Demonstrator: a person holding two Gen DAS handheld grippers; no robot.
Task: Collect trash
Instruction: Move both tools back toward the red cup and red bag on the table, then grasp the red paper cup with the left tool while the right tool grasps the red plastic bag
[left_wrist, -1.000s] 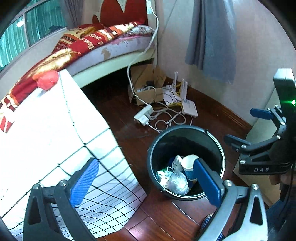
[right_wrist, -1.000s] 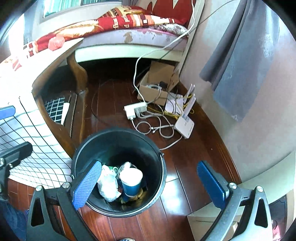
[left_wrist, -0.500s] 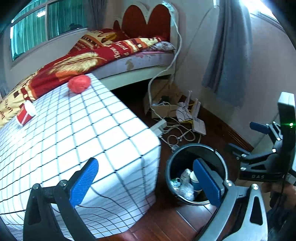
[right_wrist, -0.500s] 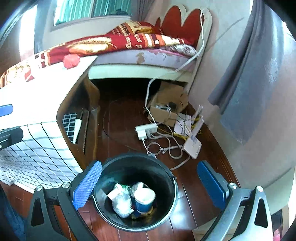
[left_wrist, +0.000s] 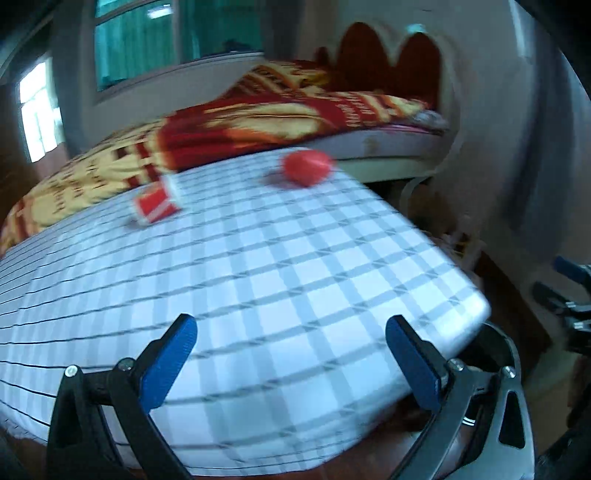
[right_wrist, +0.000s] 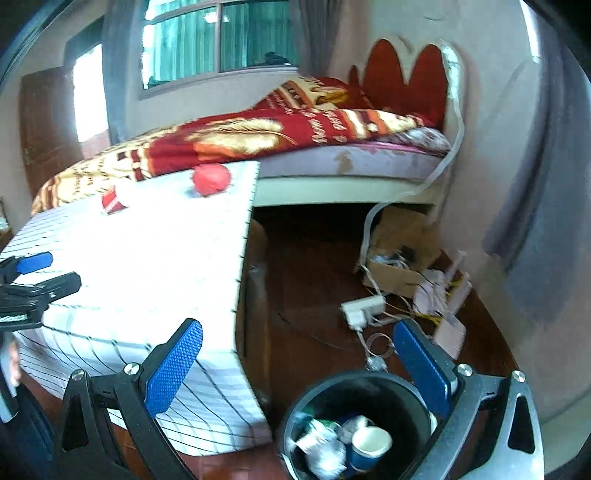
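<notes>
A crumpled red ball (left_wrist: 306, 167) and a tipped red-and-white paper cup (left_wrist: 157, 202) lie at the far side of the checked tablecloth (left_wrist: 280, 280). My left gripper (left_wrist: 291, 363) hovers open and empty over the table's near edge. In the right wrist view the same red ball (right_wrist: 211, 178) and cup (right_wrist: 115, 199) show on the table. My right gripper (right_wrist: 295, 363) stands open and empty above the black bin (right_wrist: 373, 384), which holds a blue paper cup (right_wrist: 369, 445) and crumpled plastic (right_wrist: 317, 448).
A bed with a red and gold blanket (right_wrist: 266, 136) runs behind the table. On the wooden floor lie a cardboard box (right_wrist: 400, 254), a power strip (right_wrist: 364, 308), tangled cables and a white router (right_wrist: 450, 334). A grey curtain (right_wrist: 543, 221) hangs at right.
Both grippers have risen and tilted up from the bin toward the table. The left view now looks across the tabletop at the red ball and cup; the bin has slid to the lower edge.
</notes>
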